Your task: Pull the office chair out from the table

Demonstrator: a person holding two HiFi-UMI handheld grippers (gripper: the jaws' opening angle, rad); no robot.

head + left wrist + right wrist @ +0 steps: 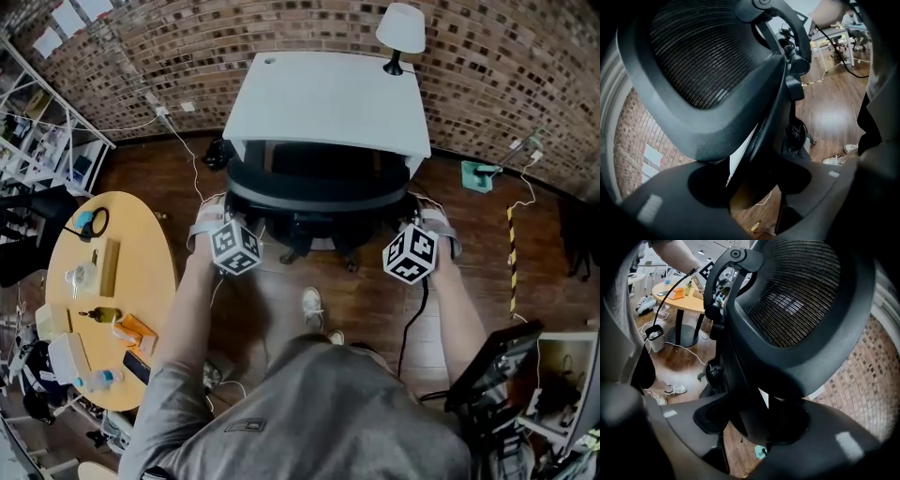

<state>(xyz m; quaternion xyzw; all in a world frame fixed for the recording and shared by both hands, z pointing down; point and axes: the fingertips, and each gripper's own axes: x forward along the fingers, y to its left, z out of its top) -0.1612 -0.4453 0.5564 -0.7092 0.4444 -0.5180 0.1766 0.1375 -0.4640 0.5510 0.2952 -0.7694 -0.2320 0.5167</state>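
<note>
The black mesh-backed office chair (319,192) stands with its seat tucked under the white table (328,98); its backrest faces me. My left gripper (225,208) clamps the backrest's left edge and my right gripper (420,211) clamps its right edge. In the left gripper view the chair frame (703,61) runs down between the wide-set jaws of the left gripper (754,183), touching both. The right gripper view shows the same: the backrest rim (797,301) sits gripped within the right gripper (754,420).
A white lamp (400,30) stands on the table's far right corner by the brick wall. A round yellow table (112,291) with several small items is at my left. My shoe (312,305) is on the wood floor behind the chair. Cables and a teal object (476,175) lie on the floor.
</note>
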